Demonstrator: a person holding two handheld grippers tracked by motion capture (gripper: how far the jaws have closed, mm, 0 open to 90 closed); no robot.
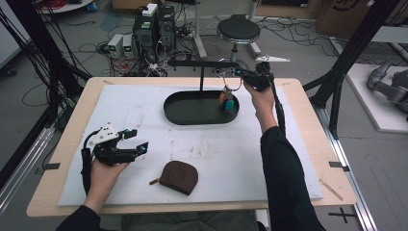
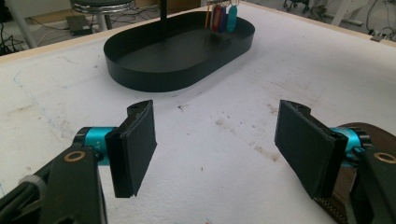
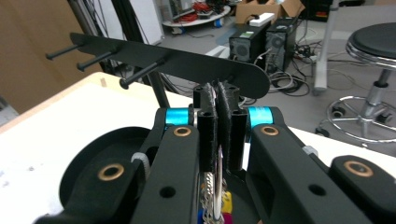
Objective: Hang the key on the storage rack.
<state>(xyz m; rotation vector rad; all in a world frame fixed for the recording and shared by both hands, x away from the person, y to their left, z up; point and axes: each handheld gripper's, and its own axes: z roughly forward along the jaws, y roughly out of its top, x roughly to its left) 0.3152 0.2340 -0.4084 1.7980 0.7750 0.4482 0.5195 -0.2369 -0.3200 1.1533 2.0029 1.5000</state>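
Note:
A bunch of keys with coloured tags hangs over the right end of the black oval tray. My right gripper is shut on its metal ring, just below the right end of the black peg rack. In the right gripper view the pads pinch the key ring in front of the rack bar. My left gripper stands open low over the white mat with nothing between its jaws. A brown pouch lies just right of it. The left gripper view has the gripper facing the tray.
The rack's post rises from the tray's middle, and three pegs stick out of the bar. A white mat covers the wooden table. A stool and computer boxes stand on the floor beyond the far edge.

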